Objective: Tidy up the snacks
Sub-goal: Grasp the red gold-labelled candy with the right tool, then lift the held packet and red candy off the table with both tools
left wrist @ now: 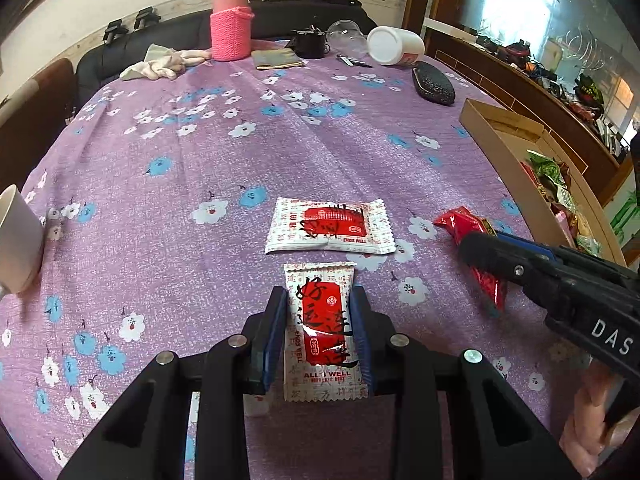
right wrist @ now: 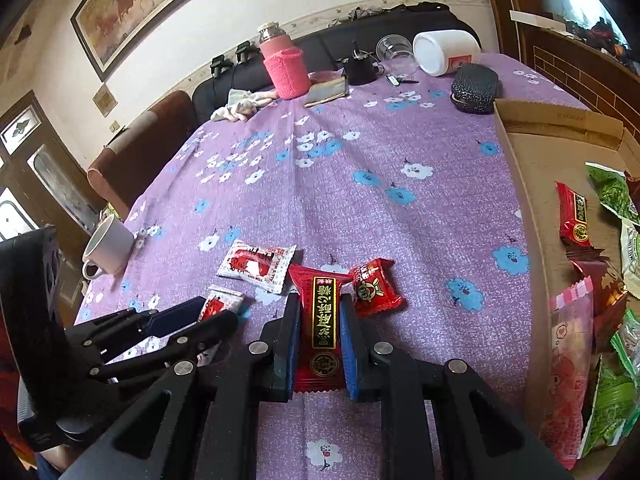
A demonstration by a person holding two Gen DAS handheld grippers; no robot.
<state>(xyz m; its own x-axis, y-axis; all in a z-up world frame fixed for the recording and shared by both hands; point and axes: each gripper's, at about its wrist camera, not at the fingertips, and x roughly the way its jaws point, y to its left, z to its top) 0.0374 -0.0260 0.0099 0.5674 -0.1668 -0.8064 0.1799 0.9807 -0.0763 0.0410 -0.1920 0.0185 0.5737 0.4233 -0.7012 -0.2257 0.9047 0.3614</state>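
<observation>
Pink flask (left wrist: 231, 28), white mug (right wrist: 109, 249)

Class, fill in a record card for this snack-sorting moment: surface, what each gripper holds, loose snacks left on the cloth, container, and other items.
surface: purple floral tablecloth
left gripper: shut on a white-and-red packet
right gripper: shut on a long red packet
loose snacks: a second white-and-red packet; a small red packet
container: cardboard box at the right edge, already holding red, green and pink packets
other items: white mug, pink flask, overturned white jar, dark case
</observation>
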